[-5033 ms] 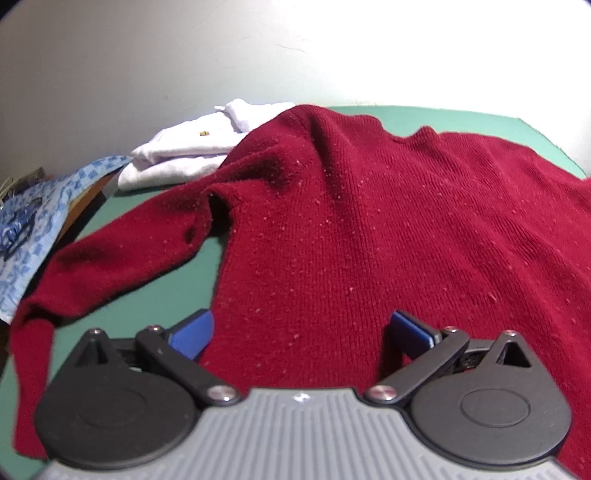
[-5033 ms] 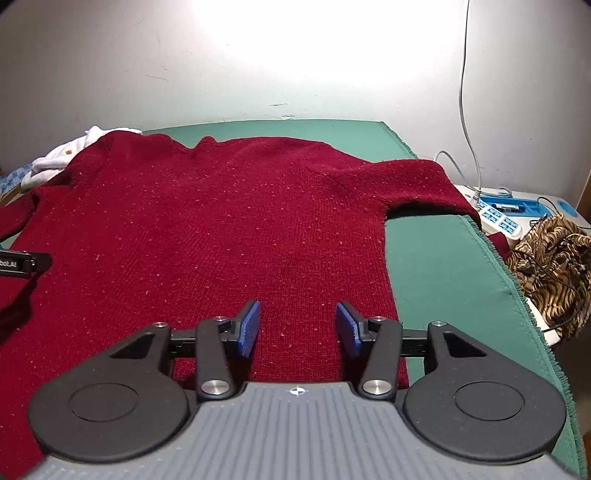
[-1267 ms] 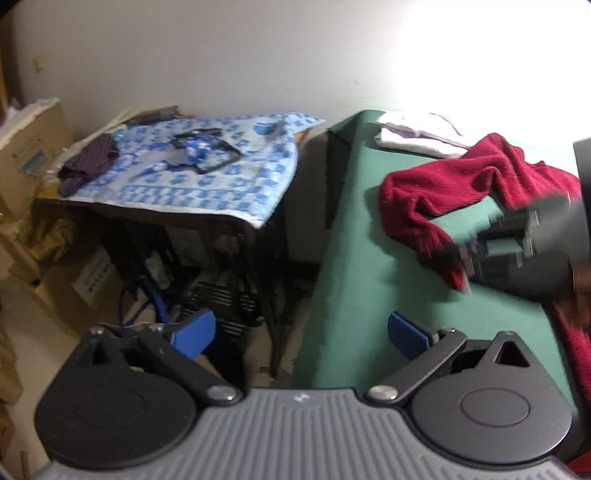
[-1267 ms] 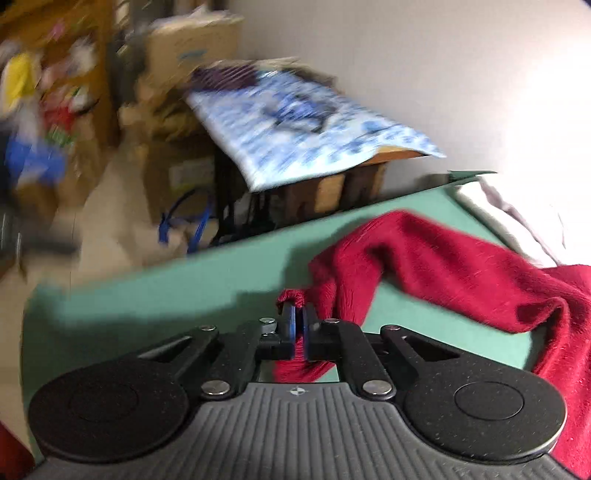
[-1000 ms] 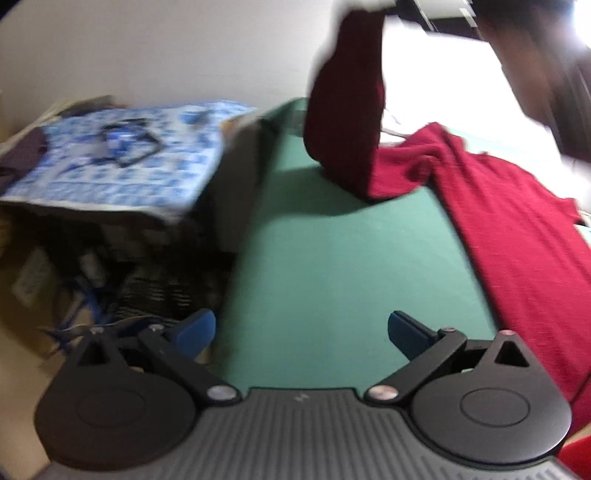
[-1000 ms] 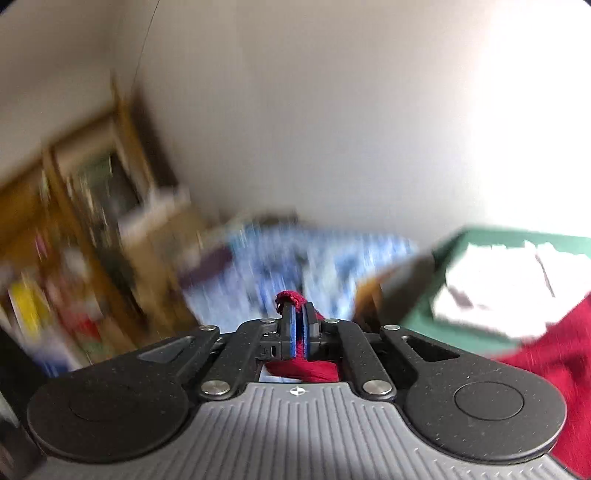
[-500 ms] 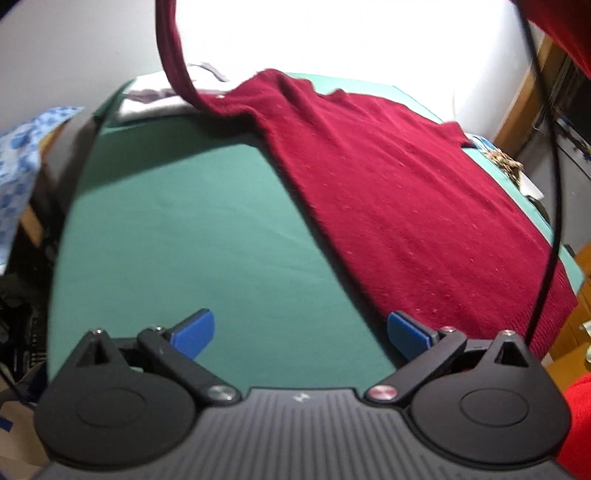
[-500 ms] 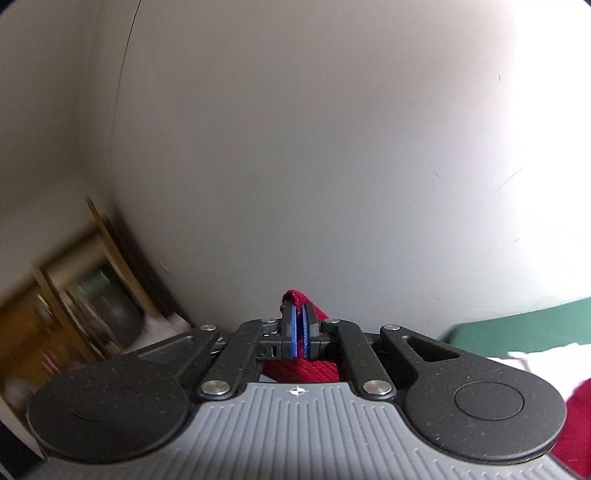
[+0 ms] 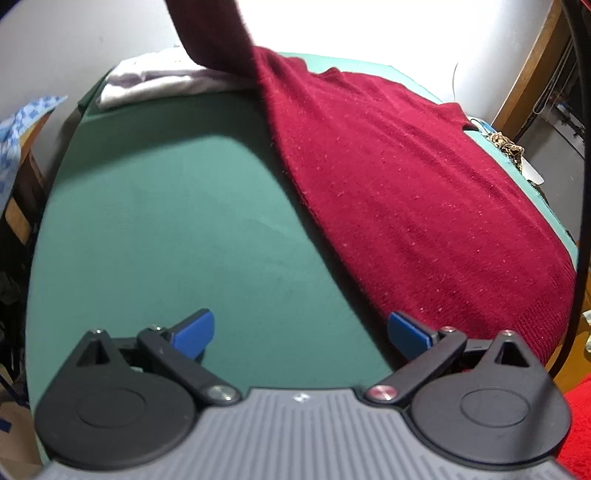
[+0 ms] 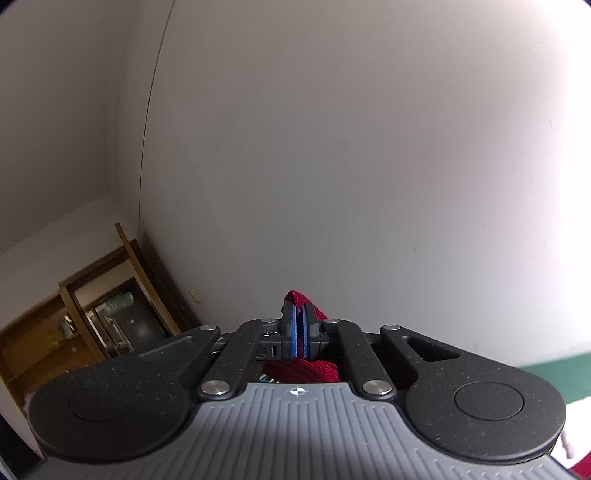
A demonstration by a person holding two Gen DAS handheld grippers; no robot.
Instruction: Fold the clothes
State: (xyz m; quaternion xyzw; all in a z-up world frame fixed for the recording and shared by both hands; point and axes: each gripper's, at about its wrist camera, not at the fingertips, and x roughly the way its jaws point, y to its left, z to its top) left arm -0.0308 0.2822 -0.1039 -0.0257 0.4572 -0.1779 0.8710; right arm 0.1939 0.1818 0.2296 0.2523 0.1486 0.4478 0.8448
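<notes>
A dark red knitted sweater [image 9: 406, 177] lies spread on the green table [image 9: 177, 221], covering its right half. Its left sleeve [image 9: 218, 33] rises off the cloth and runs out of the top of the left wrist view. My left gripper [image 9: 301, 330] hovers open over bare green cloth near the sweater's lower hem, holding nothing. My right gripper [image 10: 300, 325] is shut on the red sleeve cuff [image 10: 297, 295], raised high and pointing at the wall; red knit bunches under its fingers.
Folded white clothes [image 9: 159, 79] lie at the table's far left corner. A blue patterned cloth [image 9: 22, 122] covers a side table on the left. A black cable [image 9: 583, 184] hangs down the right edge. A wooden shelf [image 10: 85, 325] stands by the wall.
My right gripper took hold of the sleeve cuff and lifted it high above the table. My left gripper swung back from the side table to face the sweater, still open.
</notes>
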